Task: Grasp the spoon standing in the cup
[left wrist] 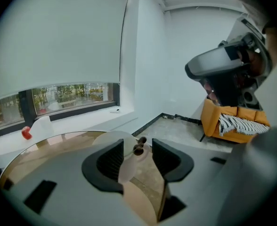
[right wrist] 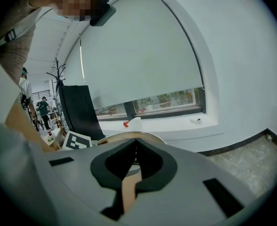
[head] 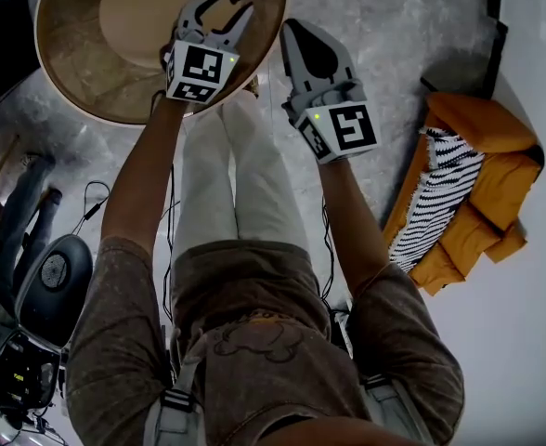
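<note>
While my left gripper point(left wrist: 137, 146) sits open, spoon point(left wrist: 139, 148) stands in the cup point(left wrist: 127, 167) just ahead, centred on the gap. Looks thin, light, likely slick: I'd pinch the stem above the rim. Right gripper point(right wrist: 135, 143) closed, empty.

Grey stone floor point(head: 394, 26), white walls point(left wrist: 185, 55) — orange armchair point(head: 496, 147), blind-shaded window point(left wrist: 68, 95).
</note>
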Demonstrator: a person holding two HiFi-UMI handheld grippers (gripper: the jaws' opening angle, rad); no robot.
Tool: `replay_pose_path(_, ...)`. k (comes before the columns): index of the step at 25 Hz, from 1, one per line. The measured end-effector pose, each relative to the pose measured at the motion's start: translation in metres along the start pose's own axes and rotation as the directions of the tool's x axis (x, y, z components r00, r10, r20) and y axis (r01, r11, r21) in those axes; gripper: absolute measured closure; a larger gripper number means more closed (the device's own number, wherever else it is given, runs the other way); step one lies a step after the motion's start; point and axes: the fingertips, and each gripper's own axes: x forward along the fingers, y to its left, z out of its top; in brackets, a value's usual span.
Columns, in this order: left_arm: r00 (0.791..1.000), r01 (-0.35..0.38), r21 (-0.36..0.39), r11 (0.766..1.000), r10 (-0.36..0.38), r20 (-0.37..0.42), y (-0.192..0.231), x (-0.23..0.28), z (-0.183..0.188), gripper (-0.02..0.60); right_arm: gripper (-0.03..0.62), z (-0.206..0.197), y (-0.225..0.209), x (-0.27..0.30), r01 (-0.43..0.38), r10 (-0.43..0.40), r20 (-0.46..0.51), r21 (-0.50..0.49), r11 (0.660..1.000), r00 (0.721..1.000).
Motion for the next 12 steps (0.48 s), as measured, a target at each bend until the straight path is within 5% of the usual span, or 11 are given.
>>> replay_pose_path(12, 1.0, -0.004, 0.069, 0.998, 0.006, -0.021, -0.0055, 0.0063, -0.0042, 0.431, 0.577, -0.0115, -0.0023, -0.0062, -0.001, 0.001, -0.01, 0.026, 1.0, 1.0)
